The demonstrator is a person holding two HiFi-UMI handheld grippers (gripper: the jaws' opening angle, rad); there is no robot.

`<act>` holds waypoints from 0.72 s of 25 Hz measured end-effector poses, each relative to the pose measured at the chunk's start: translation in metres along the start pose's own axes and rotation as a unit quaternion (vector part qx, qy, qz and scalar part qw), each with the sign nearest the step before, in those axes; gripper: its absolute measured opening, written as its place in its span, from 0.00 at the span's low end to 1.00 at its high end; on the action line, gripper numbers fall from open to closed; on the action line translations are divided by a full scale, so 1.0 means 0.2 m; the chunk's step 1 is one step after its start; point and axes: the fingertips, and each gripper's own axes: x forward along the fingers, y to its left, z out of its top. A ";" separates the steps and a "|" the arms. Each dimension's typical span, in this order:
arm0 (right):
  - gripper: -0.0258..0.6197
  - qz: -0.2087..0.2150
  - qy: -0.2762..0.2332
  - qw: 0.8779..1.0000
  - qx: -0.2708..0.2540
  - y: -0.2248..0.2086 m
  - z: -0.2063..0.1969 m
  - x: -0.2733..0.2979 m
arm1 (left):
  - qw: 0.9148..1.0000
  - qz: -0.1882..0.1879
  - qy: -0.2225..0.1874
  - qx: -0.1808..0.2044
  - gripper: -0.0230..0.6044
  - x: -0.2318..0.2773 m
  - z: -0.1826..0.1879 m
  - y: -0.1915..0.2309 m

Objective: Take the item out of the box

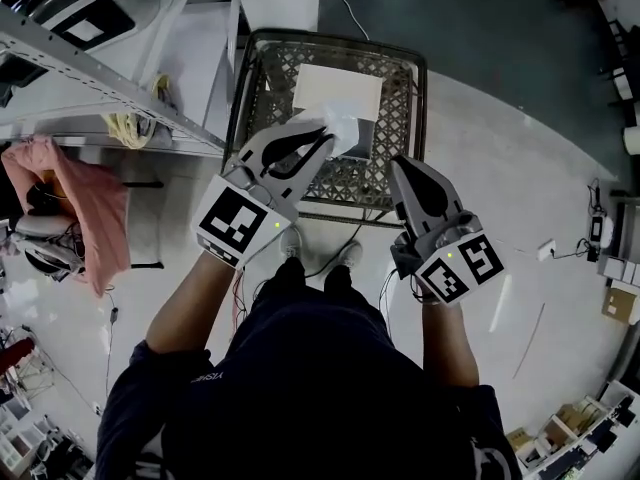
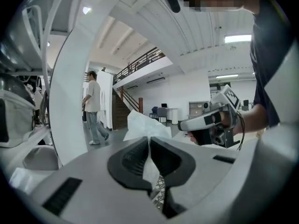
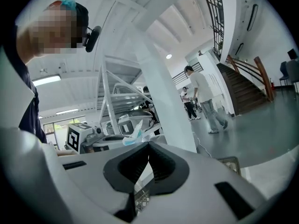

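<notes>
At the far left, a metal shelf rack (image 1: 100,93) is seen, with a pink cloth (image 1: 95,208) hung just beneath it. Right of these, the left claw (image 1: 322,140) is held over a black lattice crate (image 1: 262,78) that stands on the floor. Its jaws are clamped on a thin white packet (image 1: 345,128). In the left gripper view the packet (image 2: 142,125) is pinched between the dark pads, and its crumpled end sticks out past their tips. A flat pale box (image 1: 335,90) lies inside the crate, toward its far side, and the packet is held above the near edge of that box. Further right, the right claw (image 1: 400,168) is held over the crate's near right corner. Its jaws are closed together, with nothing between them.
</notes>
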 end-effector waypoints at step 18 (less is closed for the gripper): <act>0.07 0.016 -0.025 0.999 -0.039 0.10 0.19 -0.04 | 0.997 0.016 -0.068 -0.022 0.07 -0.17 0.20 0.01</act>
